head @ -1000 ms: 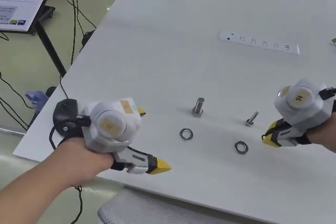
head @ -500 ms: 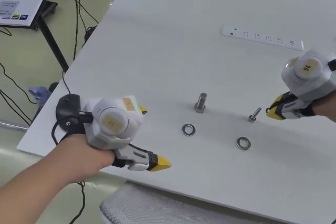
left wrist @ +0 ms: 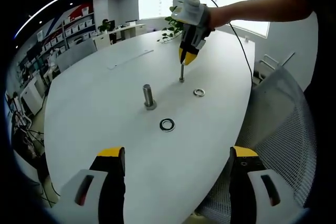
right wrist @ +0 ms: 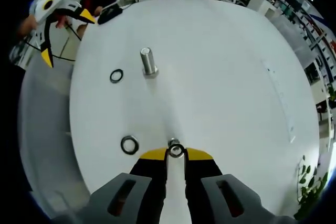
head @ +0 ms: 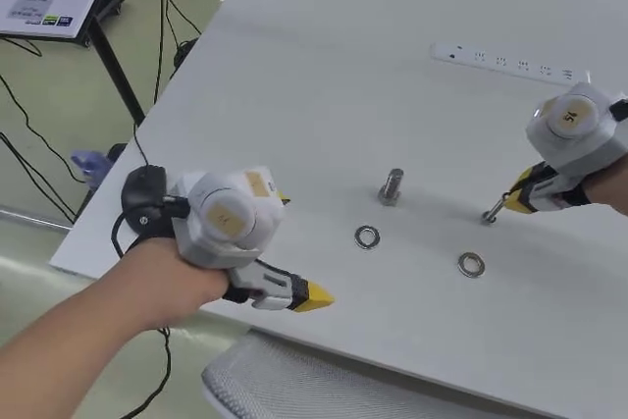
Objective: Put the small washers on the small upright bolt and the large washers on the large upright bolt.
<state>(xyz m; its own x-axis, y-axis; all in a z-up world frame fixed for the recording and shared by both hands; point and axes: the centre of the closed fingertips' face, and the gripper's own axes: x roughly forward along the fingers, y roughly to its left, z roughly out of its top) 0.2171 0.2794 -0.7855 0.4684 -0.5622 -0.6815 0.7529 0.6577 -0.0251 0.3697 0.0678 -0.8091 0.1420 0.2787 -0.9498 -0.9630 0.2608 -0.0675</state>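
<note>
The small upright bolt (right wrist: 172, 142) stood near the table's (head: 324, 76) front edge, and the right gripper (right wrist: 176, 155), which a second ago had been off to the bolt's side, had come in over its top. The jaws were pinched on a small washer (right wrist: 176, 151) held right at the bolt's tip; whether it was already threaded on could not be told. Two more washers lay flat where they had been, one (head: 471, 264) near the small bolt and one (head: 368, 236) just in front of the large upright bolt (head: 392, 186). The left gripper (left wrist: 173, 156) still hovered over the near edge, its jaws spread wide and holding nothing. A power strip (head: 510, 64) lay farther back.
</note>
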